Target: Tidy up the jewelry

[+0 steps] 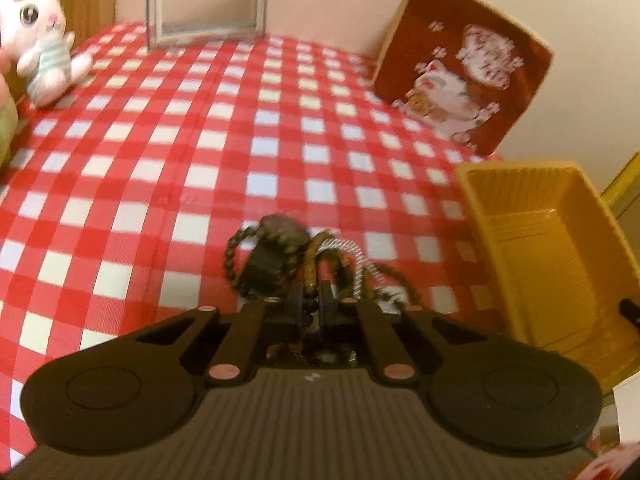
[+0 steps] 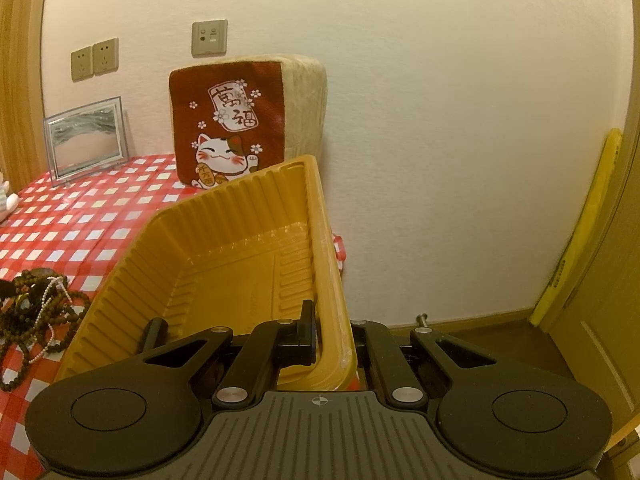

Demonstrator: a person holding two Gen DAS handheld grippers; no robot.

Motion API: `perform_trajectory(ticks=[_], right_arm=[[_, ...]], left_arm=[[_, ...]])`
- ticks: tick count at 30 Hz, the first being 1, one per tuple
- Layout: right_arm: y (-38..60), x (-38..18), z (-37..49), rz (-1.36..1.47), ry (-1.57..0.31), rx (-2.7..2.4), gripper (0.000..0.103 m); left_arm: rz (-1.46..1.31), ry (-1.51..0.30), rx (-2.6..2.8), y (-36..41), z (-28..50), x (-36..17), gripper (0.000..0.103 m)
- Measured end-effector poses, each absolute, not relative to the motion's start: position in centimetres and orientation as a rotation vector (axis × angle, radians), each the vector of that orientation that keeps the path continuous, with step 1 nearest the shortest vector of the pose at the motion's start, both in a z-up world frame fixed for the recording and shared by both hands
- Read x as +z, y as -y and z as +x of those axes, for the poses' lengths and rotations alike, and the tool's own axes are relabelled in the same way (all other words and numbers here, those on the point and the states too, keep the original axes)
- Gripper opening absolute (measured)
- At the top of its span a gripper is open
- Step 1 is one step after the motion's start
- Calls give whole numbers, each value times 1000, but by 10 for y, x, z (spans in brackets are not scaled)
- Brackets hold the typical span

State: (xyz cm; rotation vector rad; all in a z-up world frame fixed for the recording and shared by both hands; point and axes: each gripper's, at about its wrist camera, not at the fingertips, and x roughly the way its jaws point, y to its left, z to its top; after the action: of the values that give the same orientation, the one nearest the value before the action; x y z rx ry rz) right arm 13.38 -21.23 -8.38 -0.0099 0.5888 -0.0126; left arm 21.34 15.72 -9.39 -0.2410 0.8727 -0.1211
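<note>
- Checked red-and-white cloth covers the desk (image 1: 160, 140), set against a pale wall with a cushion (image 2: 228, 128) leaning on it.
- Yellow tray (image 2: 224, 256) sits tilted at the desk's edge; the right gripper (image 2: 332, 332) has its jaws clamped on the tray's rim, probably to steady it for loading.
- Jewelry (image 1: 288, 260) lies tangled just beside the tray; the left gripper (image 1: 309, 306) has its jaws nearly closed on a bead strand (image 1: 309, 280), likely to lift it across.

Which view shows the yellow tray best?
The right wrist view: the tray fills the middle, its ribbed inside open and empty, with the right gripper clamped on its rim. The left wrist view shows only part of the tray at its right edge.
</note>
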Motion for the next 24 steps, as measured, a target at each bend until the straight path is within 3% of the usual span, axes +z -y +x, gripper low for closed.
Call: perform_trajectory(ticks=[24], right_arm=[[214, -84, 131, 7, -577, 10, 4]], left_arm=[[-300, -558, -288, -129, 191, 42, 6]])
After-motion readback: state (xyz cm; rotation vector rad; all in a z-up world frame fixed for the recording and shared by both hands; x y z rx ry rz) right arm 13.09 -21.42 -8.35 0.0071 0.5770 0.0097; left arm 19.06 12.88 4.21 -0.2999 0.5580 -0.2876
